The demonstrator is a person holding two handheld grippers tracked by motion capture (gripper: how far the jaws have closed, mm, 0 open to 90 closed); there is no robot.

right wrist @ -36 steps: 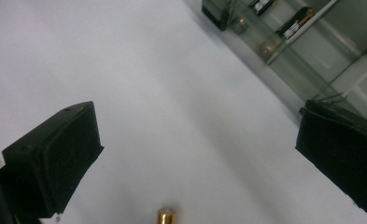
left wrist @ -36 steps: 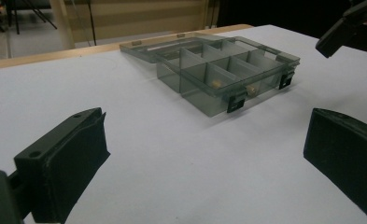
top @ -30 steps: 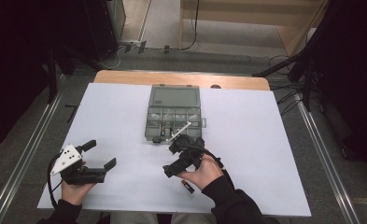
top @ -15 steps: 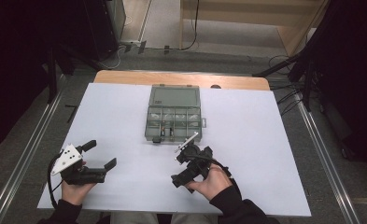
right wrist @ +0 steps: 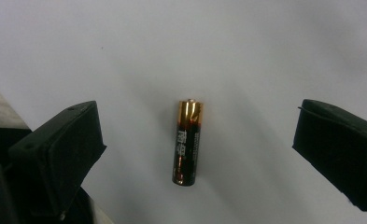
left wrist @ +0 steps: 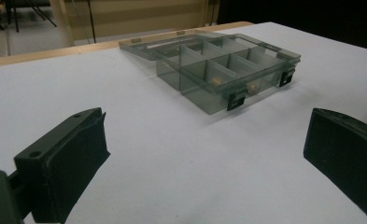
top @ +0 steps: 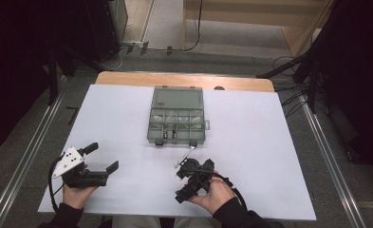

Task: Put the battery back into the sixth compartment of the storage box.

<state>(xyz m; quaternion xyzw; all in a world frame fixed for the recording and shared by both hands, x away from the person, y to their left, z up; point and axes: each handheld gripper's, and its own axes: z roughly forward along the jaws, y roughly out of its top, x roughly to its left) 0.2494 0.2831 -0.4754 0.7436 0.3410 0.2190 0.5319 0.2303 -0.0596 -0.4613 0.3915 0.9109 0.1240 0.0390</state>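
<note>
A battery [right wrist: 187, 143] lies on the white table [right wrist: 246, 51] between the jaws of the right gripper [right wrist: 197, 154], untouched, nothing obstructing. Jaws are wide open. Beyond it stands an open compartment box [top: 177, 121]. The left gripper [top: 98, 159] is also wide open, empty.

The battery [right wrist: 187, 143] lying on the white surface [right wrist: 246, 56] carries small white print along its black band — the letters run lengthwise but are too blurred to read, and no brand can be made out. The compartment box [top: 177, 115] bears no lettering that can be read — nor does anything else.
</note>
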